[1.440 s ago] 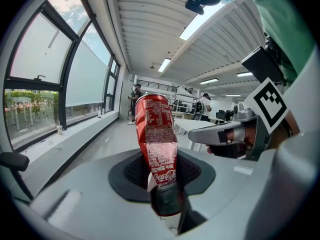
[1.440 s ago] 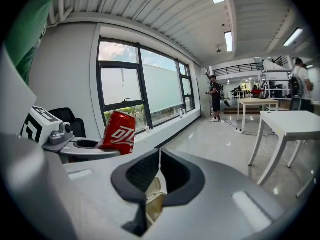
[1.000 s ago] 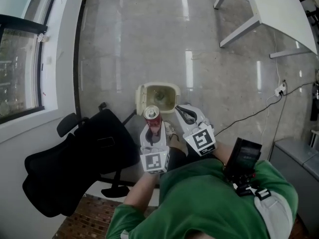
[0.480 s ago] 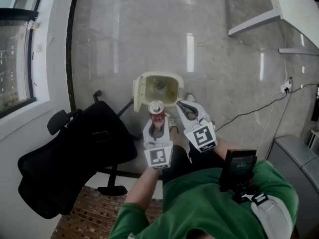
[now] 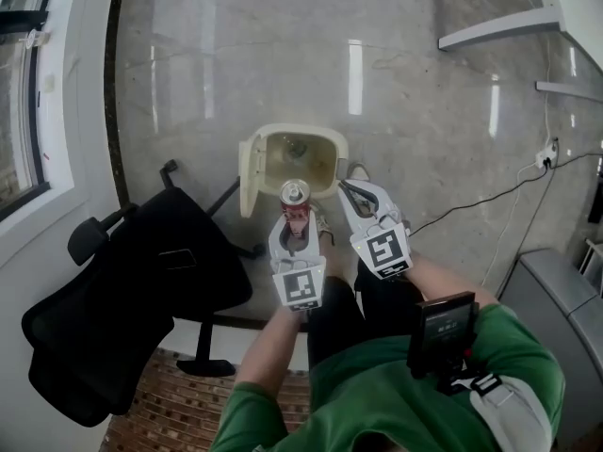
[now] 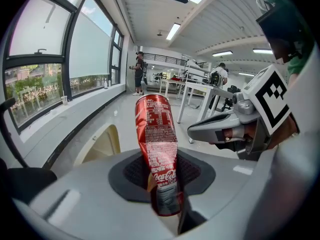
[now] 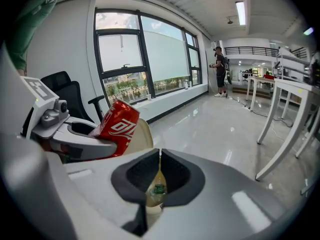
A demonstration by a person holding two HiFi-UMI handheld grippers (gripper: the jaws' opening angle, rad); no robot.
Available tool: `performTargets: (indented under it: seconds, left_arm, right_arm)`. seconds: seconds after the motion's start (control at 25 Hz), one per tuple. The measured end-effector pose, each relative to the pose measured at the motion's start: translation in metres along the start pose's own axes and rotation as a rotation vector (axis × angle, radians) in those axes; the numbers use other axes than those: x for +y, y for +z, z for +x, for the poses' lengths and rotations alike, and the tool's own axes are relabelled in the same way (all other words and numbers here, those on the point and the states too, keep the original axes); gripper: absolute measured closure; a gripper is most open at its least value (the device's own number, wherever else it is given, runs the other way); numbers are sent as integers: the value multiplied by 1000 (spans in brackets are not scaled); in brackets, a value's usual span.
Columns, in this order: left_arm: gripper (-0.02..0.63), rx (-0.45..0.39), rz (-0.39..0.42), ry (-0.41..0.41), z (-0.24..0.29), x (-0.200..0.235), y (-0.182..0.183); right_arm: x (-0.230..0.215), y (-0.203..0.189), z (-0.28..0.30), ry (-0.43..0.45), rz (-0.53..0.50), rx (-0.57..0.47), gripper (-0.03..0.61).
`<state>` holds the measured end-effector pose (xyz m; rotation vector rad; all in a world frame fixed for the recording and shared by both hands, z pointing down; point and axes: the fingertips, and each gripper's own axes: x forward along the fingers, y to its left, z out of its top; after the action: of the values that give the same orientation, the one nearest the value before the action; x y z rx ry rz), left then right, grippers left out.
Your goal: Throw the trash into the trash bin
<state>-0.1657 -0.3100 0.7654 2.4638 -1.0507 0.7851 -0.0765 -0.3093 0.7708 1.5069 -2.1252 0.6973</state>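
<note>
Now, step: bring the crushed can (image 5: 295,196) over the trash bin (image 5: 294,131) mouth, upper centre of the head view. Part the jaws only above the opening, clear of the raised lid (image 5: 247,169) at left.
Left gripper (image 5: 295,220): clamped on the can's lower half.
Can versus bin: just below the near rim, not yet over the mouth.
Right gripper (image 7: 160,158): jaws tip to tip. A pale, green-banded thing shows in the slit; whether it is gripped I cannot tell.

Glossy grey floor (image 5: 217,73), black office chair (image 5: 141,290), window (image 5: 17,111).
</note>
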Motion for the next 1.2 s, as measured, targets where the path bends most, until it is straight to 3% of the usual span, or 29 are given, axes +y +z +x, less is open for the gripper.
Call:
performTargets:
  seconds: [0.6,0.96,1.2]
  left_arm:
    - [500,134,32,-20,70,4,-95]
    - [499,308,116,-52,114,2,-147]
    - [497,384,112,-78,124,4,-164]
  right_arm:
    - [-6,-84,53,23,-60,91,563]
    - [-23,-109,69,1,-36,129,563]
    - [-24,-116,71,1,-30,146,563]
